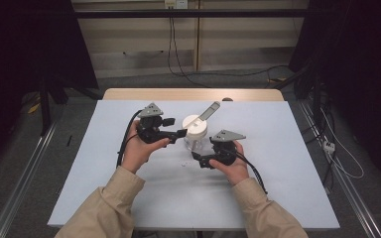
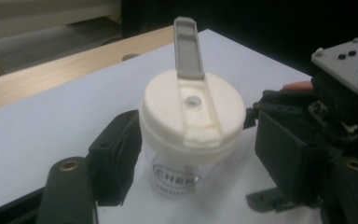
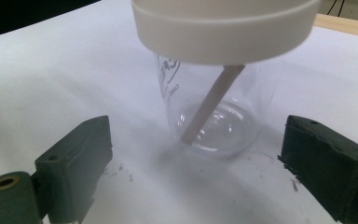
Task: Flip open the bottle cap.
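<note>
Cup [image 1: 196,140]: clear body, upright near the middle of the table [image 1: 287,163], between the two grippers; printed lettering on the wall, partly readable in the left gripper view [image 2: 177,175]; rounded clear base seen in the right gripper view [image 3: 216,128].
Lid [image 1: 194,125]: cream-white, round, seated on the cup; thick rim [image 3: 223,32]; a raised strip runs across the top with a small round hole in it [image 2: 193,100].
Flap [image 1: 209,110]: grey, hinged at the lid, standing open and tilted up and away from the person [image 2: 188,49].
Straw [image 3: 212,102]: pale, thin, slanting inside the cup from under the lid down to the base.
Left gripper [image 1: 181,133]: held in the left hand [image 1: 140,148]; jaws spread, one on each side of the cup just below the lid; whether they touch it cannot be told.
Right gripper [image 1: 198,157]: held in the right hand [image 1: 234,166], low by the cup's base; jaws wide apart, clear of the glass.
Table surface: pale blue-white, small dark specks near the cup's base [image 3: 121,170].
</note>
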The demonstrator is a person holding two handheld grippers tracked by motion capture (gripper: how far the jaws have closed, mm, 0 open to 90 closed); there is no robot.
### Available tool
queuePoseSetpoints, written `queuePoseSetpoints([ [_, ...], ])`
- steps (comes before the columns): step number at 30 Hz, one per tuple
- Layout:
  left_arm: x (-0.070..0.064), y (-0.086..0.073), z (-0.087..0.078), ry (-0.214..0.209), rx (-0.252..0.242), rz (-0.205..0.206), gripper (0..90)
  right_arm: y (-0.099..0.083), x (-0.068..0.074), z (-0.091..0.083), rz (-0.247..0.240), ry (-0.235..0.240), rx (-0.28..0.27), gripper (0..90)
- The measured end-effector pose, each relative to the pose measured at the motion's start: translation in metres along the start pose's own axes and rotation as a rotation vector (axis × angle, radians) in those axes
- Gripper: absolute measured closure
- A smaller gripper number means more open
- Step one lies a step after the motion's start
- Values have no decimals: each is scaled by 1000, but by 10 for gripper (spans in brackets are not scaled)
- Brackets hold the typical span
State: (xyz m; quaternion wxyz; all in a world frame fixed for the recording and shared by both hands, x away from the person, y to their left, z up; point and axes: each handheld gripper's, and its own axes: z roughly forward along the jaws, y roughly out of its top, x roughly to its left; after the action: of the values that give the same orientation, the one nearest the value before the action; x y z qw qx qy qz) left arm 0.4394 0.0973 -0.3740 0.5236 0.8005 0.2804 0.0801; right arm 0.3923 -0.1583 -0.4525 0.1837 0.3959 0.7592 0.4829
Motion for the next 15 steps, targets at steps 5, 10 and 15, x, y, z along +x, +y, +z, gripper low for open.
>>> queuePoseSetpoints([
  [5, 0, -15, -9, -5, 11, 6, 235, -6, 1, -13, -16, 4, 12, 84],
  [10, 1, -31, -17, 2, 28, -4, 201, -15, 0, -24, -9, 7, 18, 84],
  [15, 3, -46, -26, 16, 38, -6, 176, -19, -1, -34, -9, 6, 17, 81],
])
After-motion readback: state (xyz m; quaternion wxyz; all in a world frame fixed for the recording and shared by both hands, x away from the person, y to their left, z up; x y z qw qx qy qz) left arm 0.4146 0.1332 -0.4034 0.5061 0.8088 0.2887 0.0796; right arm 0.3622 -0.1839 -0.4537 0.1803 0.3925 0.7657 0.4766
